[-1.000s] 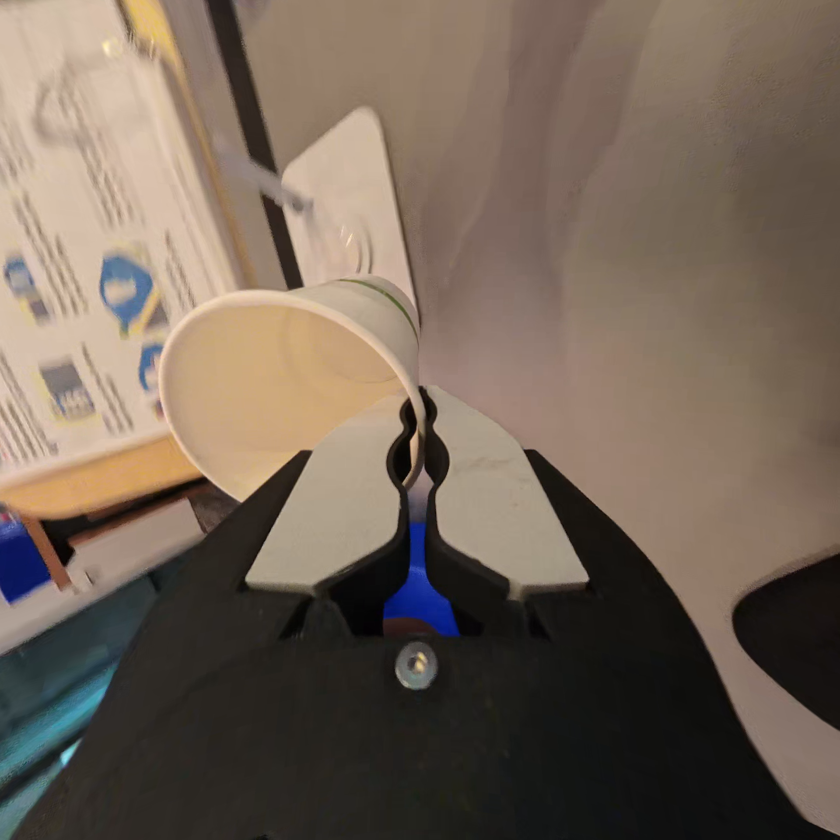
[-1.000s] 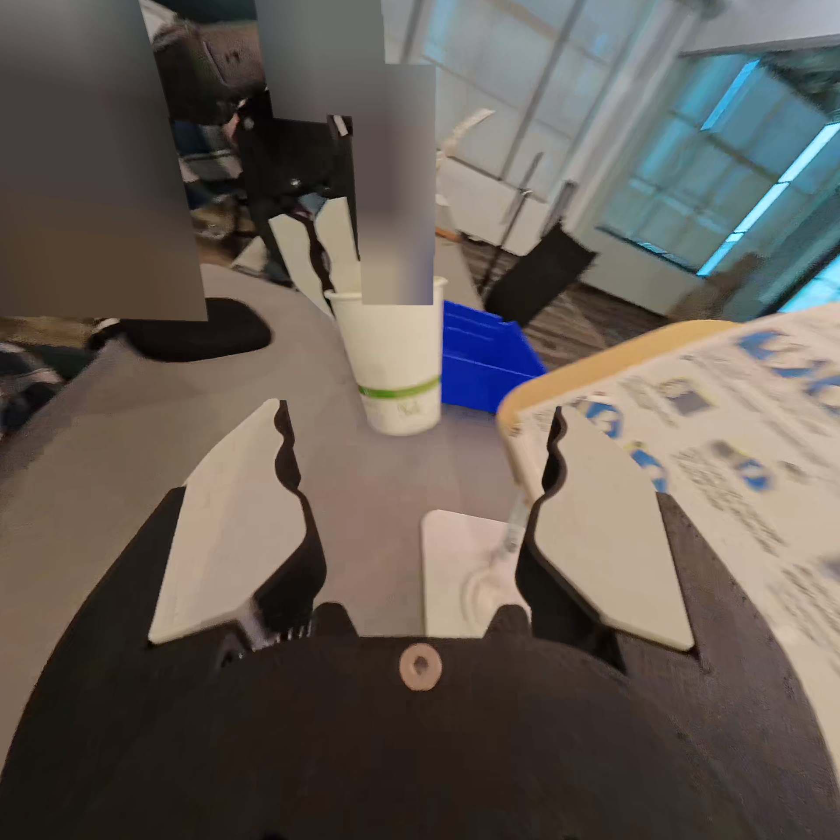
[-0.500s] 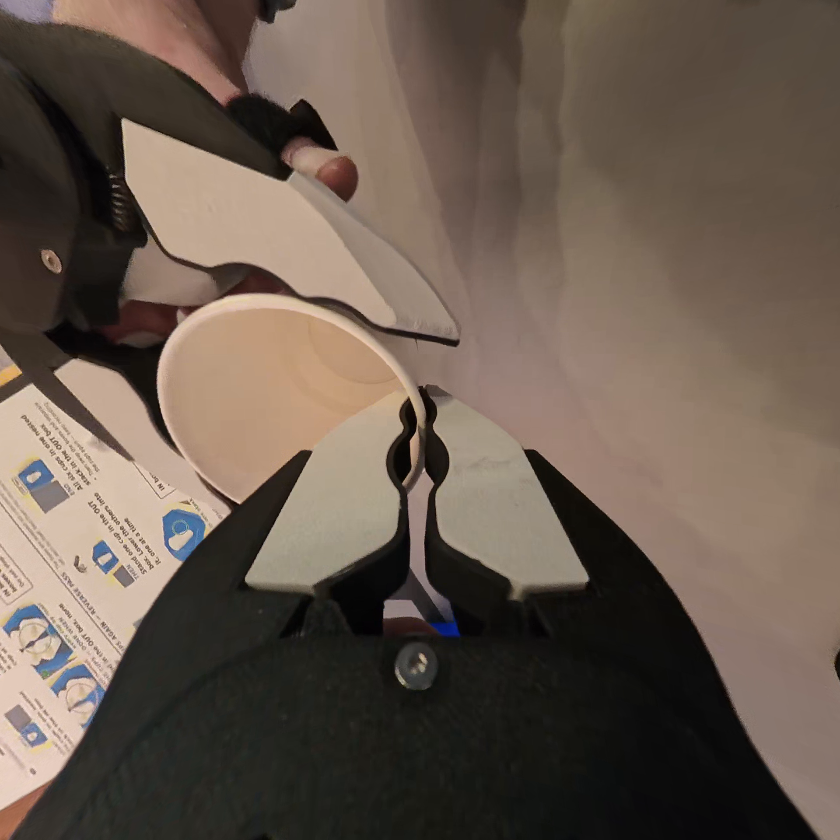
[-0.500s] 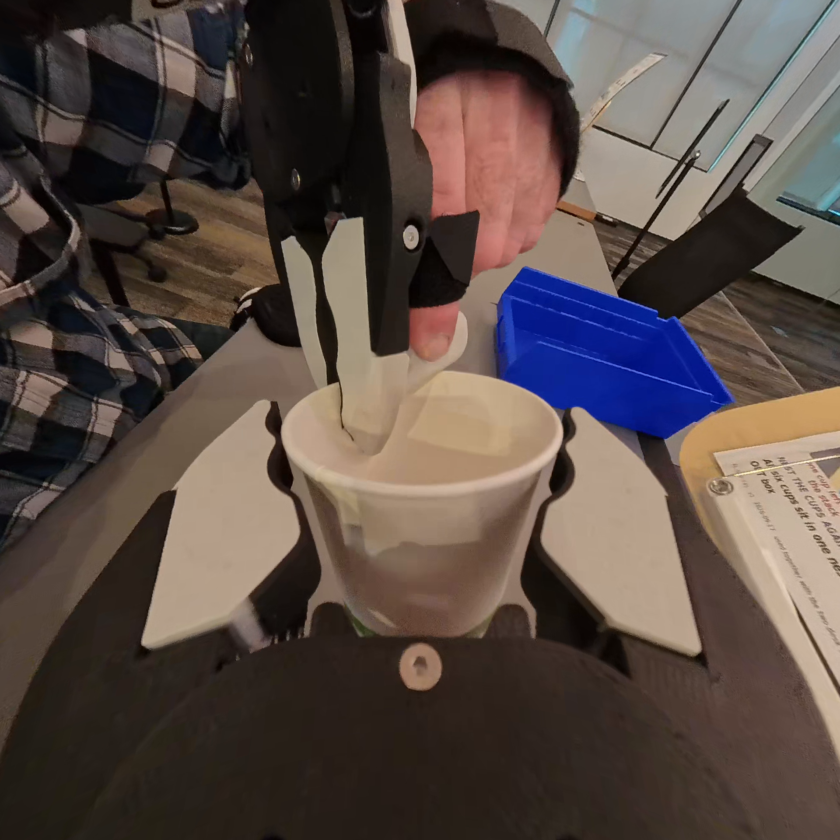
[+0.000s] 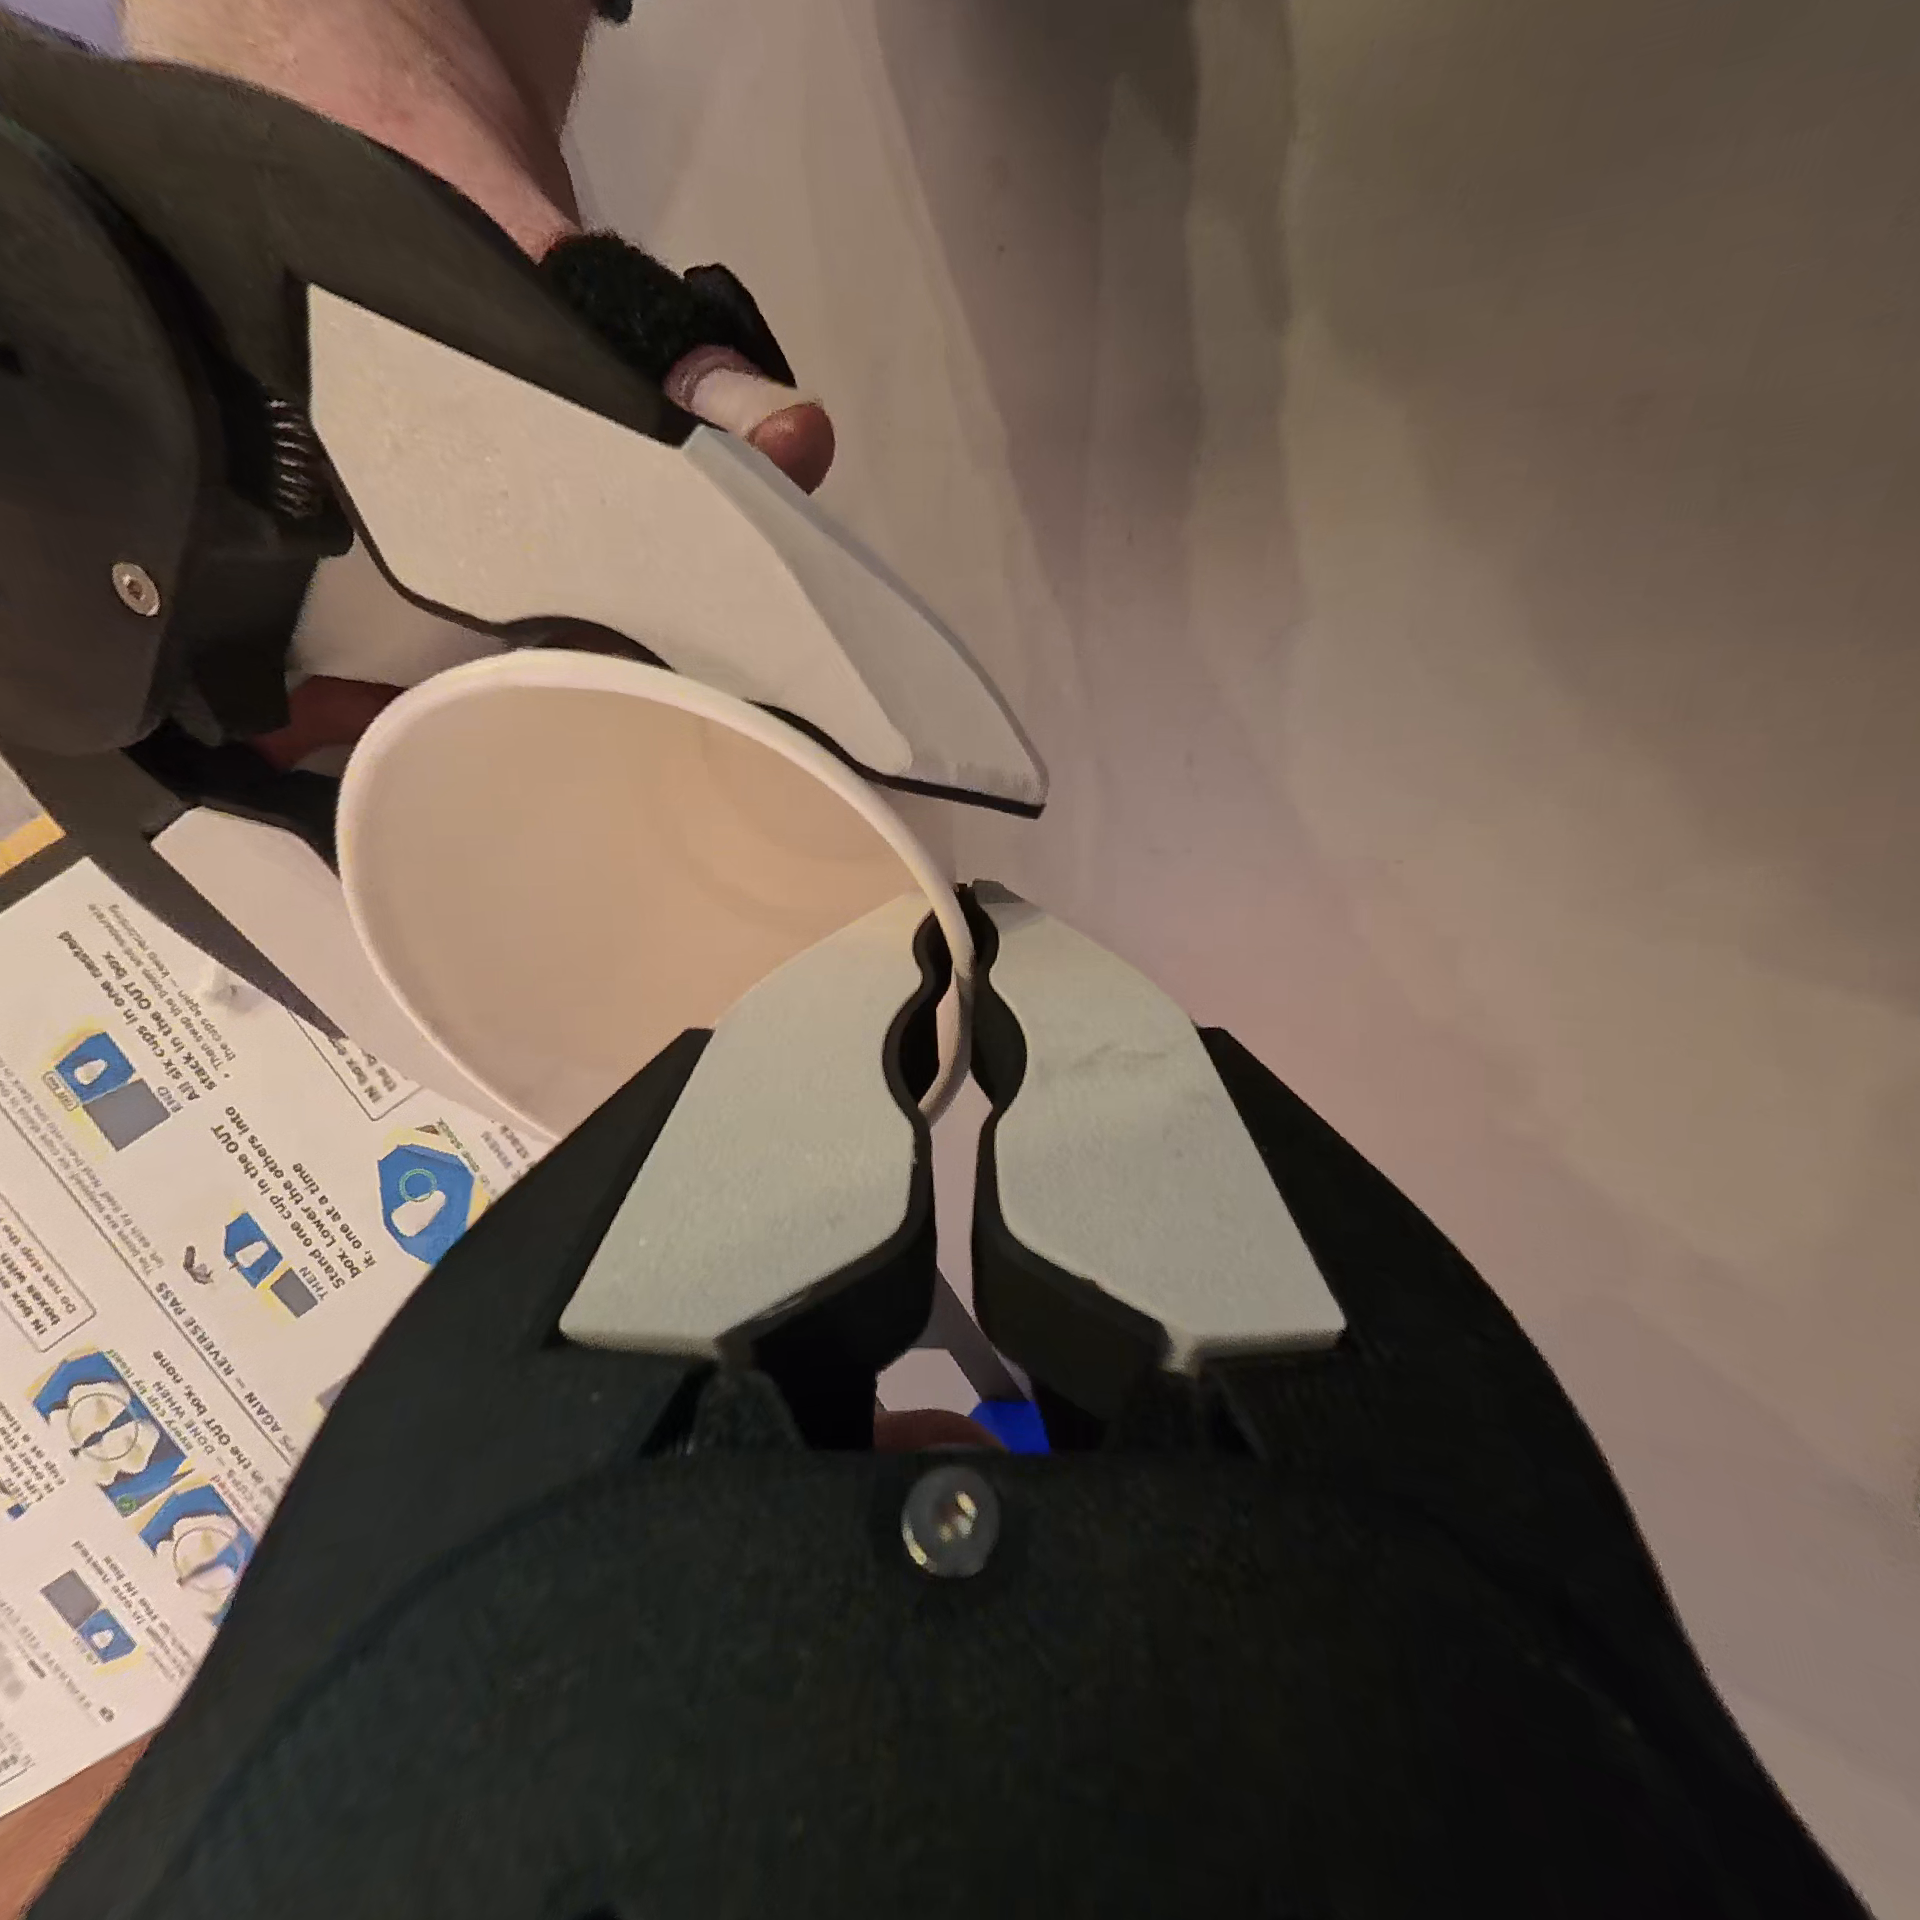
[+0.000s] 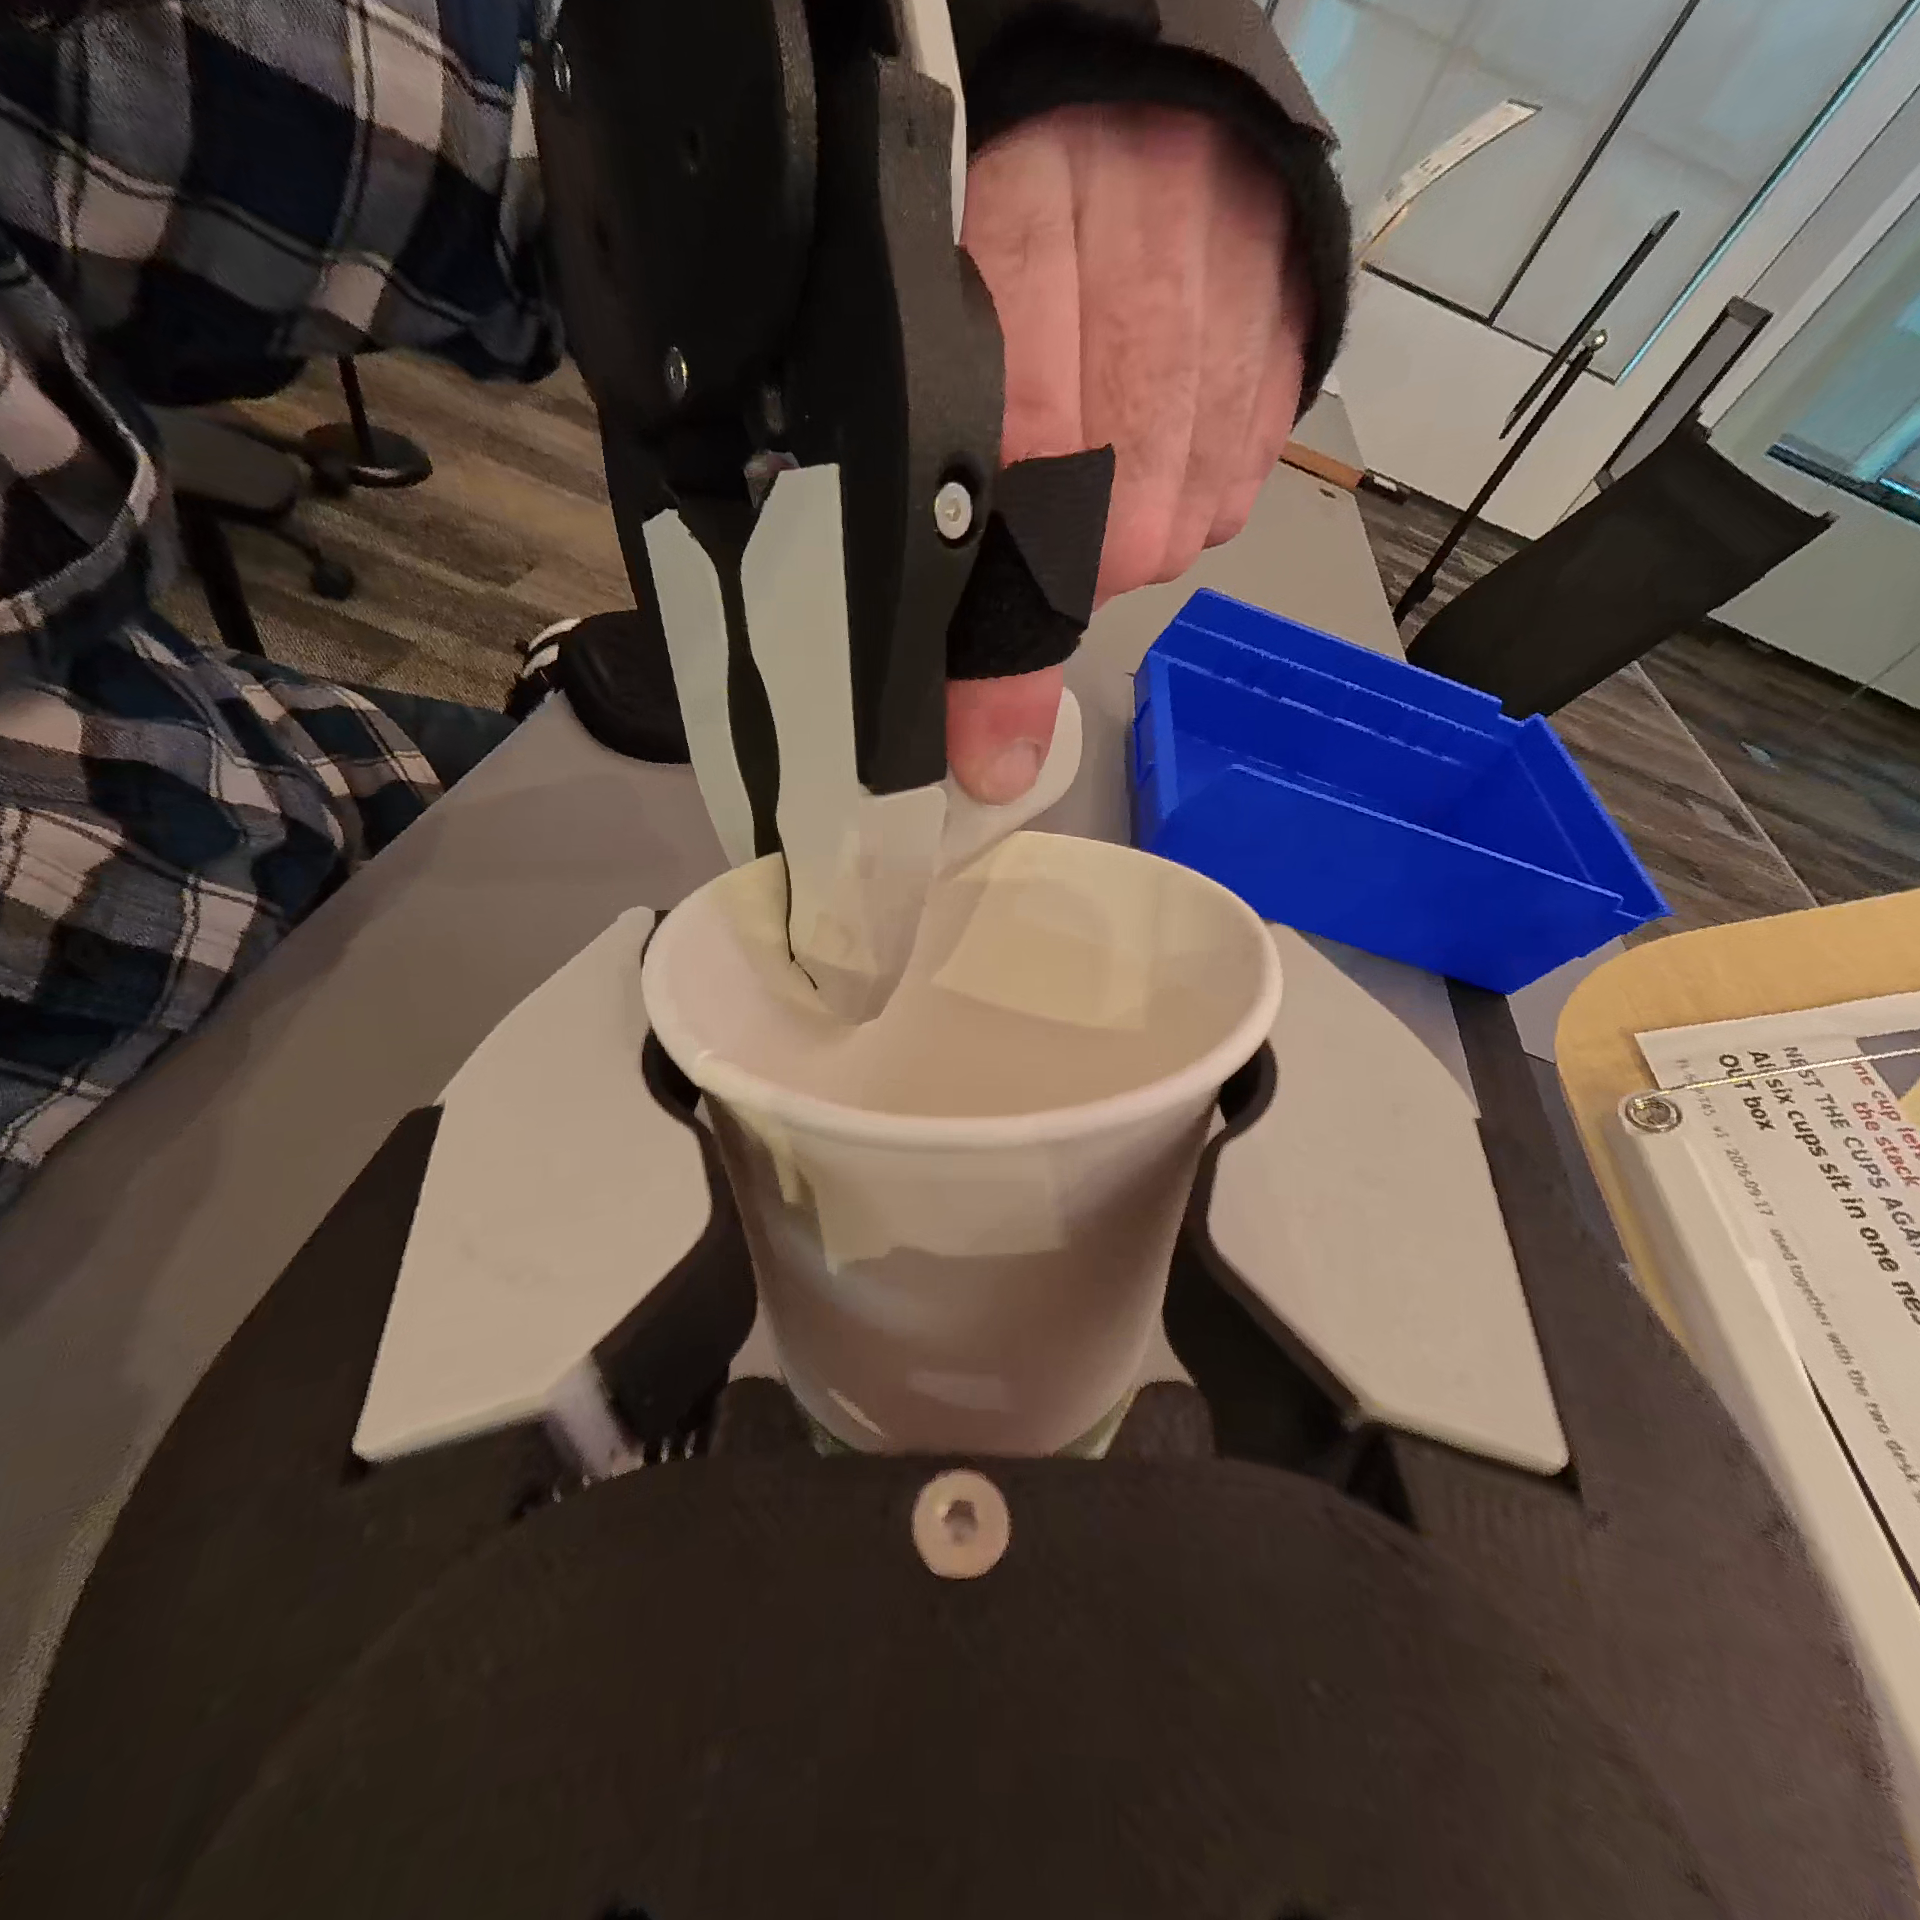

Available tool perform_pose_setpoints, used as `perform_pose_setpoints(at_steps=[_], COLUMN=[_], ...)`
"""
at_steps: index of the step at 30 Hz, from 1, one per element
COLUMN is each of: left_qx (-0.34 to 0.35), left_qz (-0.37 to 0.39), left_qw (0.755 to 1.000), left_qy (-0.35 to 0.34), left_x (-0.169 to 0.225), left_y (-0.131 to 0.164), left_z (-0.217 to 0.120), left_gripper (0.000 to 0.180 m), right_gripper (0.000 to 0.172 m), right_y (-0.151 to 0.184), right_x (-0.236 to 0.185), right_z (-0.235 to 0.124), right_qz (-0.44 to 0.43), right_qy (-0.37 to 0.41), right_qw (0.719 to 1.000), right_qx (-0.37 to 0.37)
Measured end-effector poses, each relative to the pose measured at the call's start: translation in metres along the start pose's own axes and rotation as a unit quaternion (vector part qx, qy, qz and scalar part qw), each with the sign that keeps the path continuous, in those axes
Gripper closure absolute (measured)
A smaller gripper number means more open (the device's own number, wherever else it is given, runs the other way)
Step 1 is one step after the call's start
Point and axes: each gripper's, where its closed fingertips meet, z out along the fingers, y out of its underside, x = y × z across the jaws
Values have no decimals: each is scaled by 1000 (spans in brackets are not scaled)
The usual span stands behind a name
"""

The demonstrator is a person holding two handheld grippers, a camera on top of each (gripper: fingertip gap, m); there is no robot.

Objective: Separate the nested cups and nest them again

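Observation:
A white paper cup (image 6: 966, 1247) with a green band near its base stands upright on the grey table (image 6: 312, 1039). My left gripper (image 6: 769, 894) comes down from above and is shut on the cup's far-left rim, one finger inside and one outside. The left wrist view shows the same pinch, with the left gripper (image 5: 961, 914) on the rim of the cup (image 5: 582, 883). My right gripper (image 6: 958, 925) is open and straddles the cup, its fingers (image 6: 540, 1195) close beside the wall just under the rim. I see no squeeze on the cup. One right finger (image 5: 675, 603) shows in the left wrist view.
A blue plastic bin (image 6: 1382, 821) sits on the table behind and to the right of the cup. A wooden board with a printed instruction sheet (image 6: 1787, 1195) lies at the right. A person's hand (image 6: 1132, 364) and plaid sleeve (image 6: 156, 520) are behind the cup. Only a small space, under 4 cm, lies between the two pairs of fingers.
My right gripper moved in from a distance until the cup stood between its fingers, then the jaws narrowed slightly. My left gripper stayed shut on the rim throughout.

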Motion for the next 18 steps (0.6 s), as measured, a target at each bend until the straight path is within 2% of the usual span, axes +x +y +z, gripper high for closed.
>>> perform_pose_setpoints(at_steps=[2,3,5,7,9,12,15,18], left_qx=[-8,-11,-30,-34,-20,-25,-82,-82], left_qz=[-6,-10,-30,-61,-118,-169,-196,-267], left_qw=[1000,1000,997,990,975,950,928,901], left_qy=[-8,-22,-61,-122,-185,-262,-307,-331], left_x=[-2,-6,-19,-37,-52,-54,-43,-30], left_y=[2,3,10,21,35,63,102,137], left_z=[0,-1,-7,-23,-44,-66,-64,-55], left_gripper=[180,170,128,113,114,145,156,159], right_gripper=[71,71,72,71,71,71,70,70], right_y=[1,1,0,-2,-8,-17,-21,-9], right_x=[3,6,15,28,48,86,122,150], right_z=[-2,-4,-11,-25,-50,-105,-181,-267], right_qz=[5,9,10,10,8,10,20,25], right_qy=[4,7,25,51,94,182,285,403], right_qw=[1000,1000,1000,999,995,983,957,914], right_qx=[1,1,3,4,12,28,48,43])
